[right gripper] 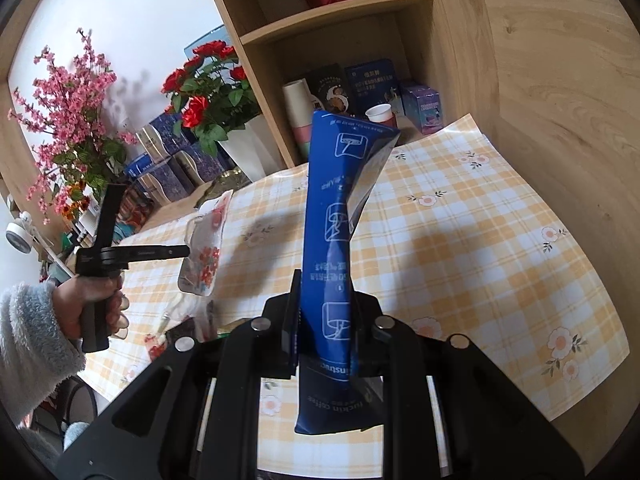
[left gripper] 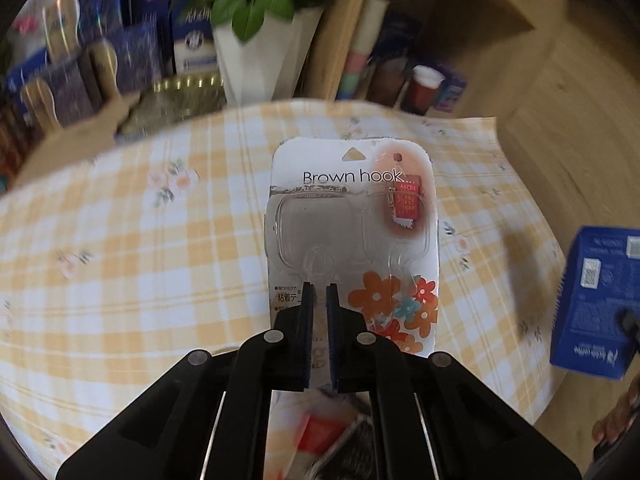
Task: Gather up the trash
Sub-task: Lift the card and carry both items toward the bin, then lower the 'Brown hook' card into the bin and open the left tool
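My left gripper (left gripper: 320,292) is shut on an empty "Brown hook" blister pack (left gripper: 352,216), white card with orange flowers, and holds it above the checked tablecloth (left gripper: 140,260). The same pack (right gripper: 204,240) and left gripper (right gripper: 186,251) show at the left of the right wrist view. My right gripper (right gripper: 324,280) is shut on a flattened blue coffee box (right gripper: 334,216), held upright above the table. The blue box also shows at the right edge of the left wrist view (left gripper: 596,300).
A wooden shelf unit (right gripper: 340,20) with cups and boxes stands behind the table. A white vase of red roses (right gripper: 244,148), blue boxes (right gripper: 172,164) and pink blossoms (right gripper: 68,120) line the back left. More wrappers (left gripper: 332,432) lie below the left gripper.
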Tool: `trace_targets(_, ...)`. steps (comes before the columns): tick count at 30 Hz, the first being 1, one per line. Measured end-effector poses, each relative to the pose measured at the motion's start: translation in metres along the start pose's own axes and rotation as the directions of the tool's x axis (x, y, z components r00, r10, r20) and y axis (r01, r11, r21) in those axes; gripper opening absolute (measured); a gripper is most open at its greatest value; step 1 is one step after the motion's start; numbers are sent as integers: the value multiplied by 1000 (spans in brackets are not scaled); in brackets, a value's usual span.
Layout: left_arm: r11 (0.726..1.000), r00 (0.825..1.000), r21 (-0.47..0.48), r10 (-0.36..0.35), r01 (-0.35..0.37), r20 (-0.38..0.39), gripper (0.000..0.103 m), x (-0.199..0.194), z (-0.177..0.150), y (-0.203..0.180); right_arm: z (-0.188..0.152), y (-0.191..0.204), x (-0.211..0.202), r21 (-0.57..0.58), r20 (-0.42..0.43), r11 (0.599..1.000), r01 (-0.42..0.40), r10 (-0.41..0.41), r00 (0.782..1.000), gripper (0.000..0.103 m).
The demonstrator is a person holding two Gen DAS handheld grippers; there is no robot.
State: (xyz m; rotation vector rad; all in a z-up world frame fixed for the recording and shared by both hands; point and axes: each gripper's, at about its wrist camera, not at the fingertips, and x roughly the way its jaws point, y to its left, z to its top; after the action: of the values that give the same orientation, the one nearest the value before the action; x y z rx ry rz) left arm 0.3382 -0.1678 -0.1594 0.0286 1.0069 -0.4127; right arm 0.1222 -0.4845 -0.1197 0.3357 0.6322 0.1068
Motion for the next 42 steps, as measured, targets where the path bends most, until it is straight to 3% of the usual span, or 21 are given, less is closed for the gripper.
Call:
trace_targets(10,997,995,45,-65,61,79,6,-103,-53,4,-17,44,-32,11,12,999,-41,41,999,20)
trace_targets(14,994,991,56,-94,89,95,6,-143,-101,6,-32,68,-48,-1,8,999,-49,49,999,20)
trace_targets(23,988,988,98,-124,116,89,6,-192,-221,4,-59,113,-86,-54,10,996,-72,73,997,20)
trace_targets(29,977,992,178,-121,114,31,6,-195,-293,0,-83,134,-98,-90,-19,992,-85,83,996,20)
trace_targets(33,969,992,220,-104,117,-69,6,-174,-333,0,-97,141,-102,-109,-39,990,-85,81,996,20)
trace_targets(42,920,973,370,-45,129,-228,7,-109,-376,-22,-110,133,-97,-84,-75,994,-65,59,995,20)
